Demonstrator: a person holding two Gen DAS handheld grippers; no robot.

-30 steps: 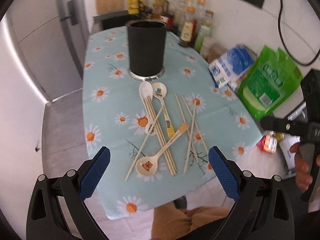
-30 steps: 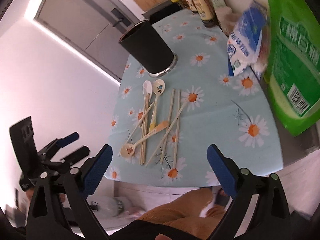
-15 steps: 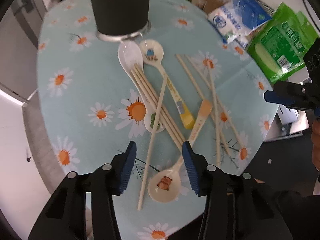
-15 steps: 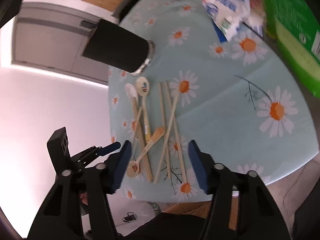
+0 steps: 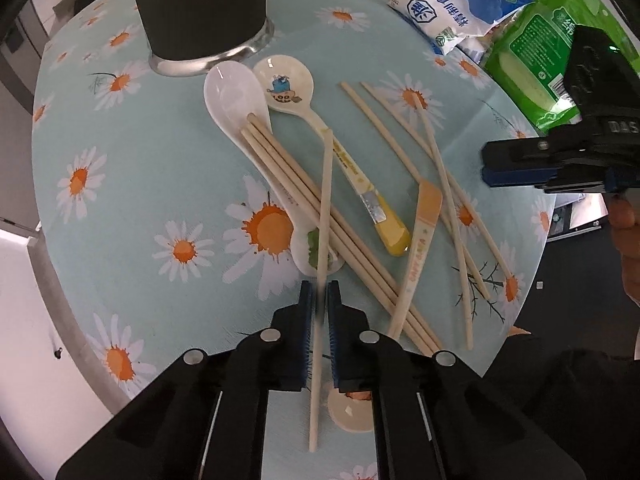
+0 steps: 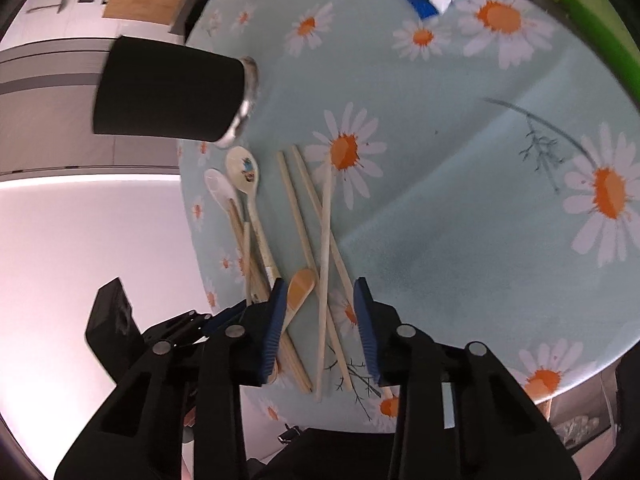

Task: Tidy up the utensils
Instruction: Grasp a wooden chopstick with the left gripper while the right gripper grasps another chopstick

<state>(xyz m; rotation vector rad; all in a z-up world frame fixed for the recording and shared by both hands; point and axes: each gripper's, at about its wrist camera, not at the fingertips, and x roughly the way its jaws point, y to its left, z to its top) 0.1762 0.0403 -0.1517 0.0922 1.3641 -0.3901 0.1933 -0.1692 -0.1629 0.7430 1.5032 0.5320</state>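
left wrist view: the left hand-held gripper [image 5: 318,300] is clamped on 1 chopstick [image 5: 325,216] lying on the table [image 5: 132,200]; spoons [image 5: 236,96] and other chopsticks remain loose, the black holder [image 5: 200,4] beyond

right wrist view: the right hand-held gripper [image 6: 320,312] hangs released over more chopsticks [image 6: 324,264]; barely begun

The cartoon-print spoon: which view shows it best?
The left wrist view: the cartoon-print spoon lies close, bowl picture clear, yellow handle end visible. In the right wrist view it is small and its handle end hidden behind the tongs.
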